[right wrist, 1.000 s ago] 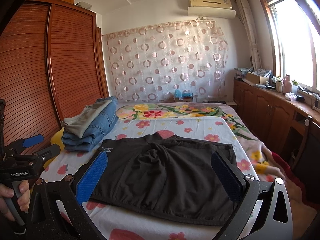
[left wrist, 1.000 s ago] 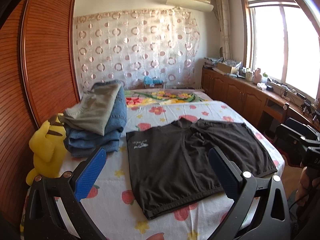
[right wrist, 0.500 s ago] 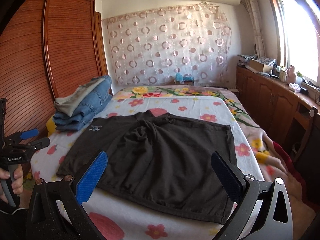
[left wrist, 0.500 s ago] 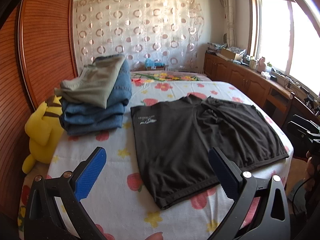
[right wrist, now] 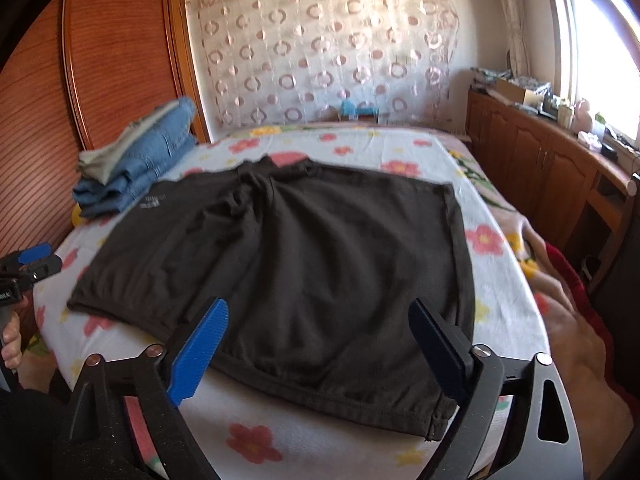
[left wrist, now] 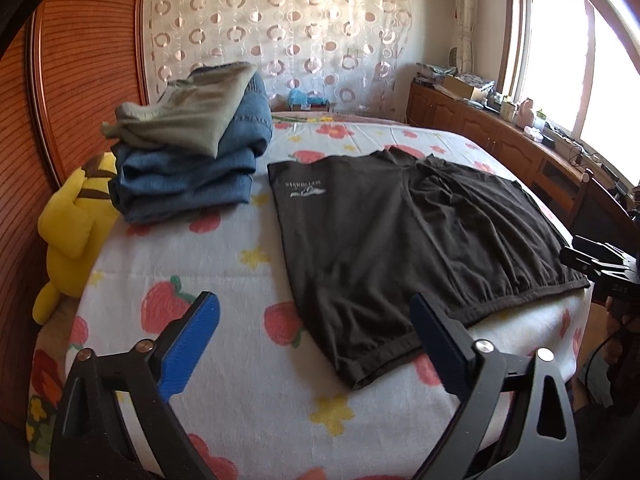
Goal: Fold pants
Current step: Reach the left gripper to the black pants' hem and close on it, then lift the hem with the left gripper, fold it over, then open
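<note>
1. The black pants lay spread flat on the floral bed sheet, beside a stack of folded jeans.
2. My left gripper hung over their near hem, jaws wide but closing, nothing between them.
3. My right gripper did likewise.

Cloth on a bed, wood around

Matt dark shorts, blue denim, printed cotton sheet, glossy ribbed wood wardrobe, ridged blue plastic pads.
</note>
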Demonstrator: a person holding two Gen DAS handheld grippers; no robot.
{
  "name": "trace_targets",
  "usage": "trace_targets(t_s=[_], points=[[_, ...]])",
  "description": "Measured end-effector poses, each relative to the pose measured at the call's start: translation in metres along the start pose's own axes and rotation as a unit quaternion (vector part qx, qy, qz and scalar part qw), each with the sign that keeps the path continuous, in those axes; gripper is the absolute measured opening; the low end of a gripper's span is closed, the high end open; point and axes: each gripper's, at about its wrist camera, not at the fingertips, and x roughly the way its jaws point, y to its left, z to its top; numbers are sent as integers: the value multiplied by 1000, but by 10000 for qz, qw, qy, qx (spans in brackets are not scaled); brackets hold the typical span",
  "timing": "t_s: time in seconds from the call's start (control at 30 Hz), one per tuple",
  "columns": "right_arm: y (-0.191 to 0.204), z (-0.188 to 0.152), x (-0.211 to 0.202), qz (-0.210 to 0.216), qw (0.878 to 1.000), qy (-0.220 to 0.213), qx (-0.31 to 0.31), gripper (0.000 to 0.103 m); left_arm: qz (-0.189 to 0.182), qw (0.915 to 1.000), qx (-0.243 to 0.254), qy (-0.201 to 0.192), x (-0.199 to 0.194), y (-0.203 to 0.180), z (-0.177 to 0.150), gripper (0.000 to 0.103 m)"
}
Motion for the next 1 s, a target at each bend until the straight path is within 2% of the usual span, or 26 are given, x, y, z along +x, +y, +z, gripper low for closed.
trace_targets(t_s=[0.03,0.2,0.4,0.73,0.8,0.83,1.0], points=[[0,3,-1,2,10000,70,-13,90,-31,10000,15,49,1,0,-2,91],[2,15,-11,-4,9998,207,-47,89,-383,9987,-24,342,8,2,-15,62],[3,23,-25,40,9998,210,-27,85,-585,9969,-62,515,10,0,-23,38],[8,26,-34,105,9997,195,-46,81,-688,9957,-33,626,17,-4,-25,33],[7,23,-34,107,9997,205,-42,80,-748,9952,12,638,18,-5,-25,13],[8,22,-35,109,9997,214,-43,80,-786,9948,20,641,18,-6,-24,10],[7,18,-33,120,9997,200,-78,70,-880,9947,139,505,11,-12,-8,5]])
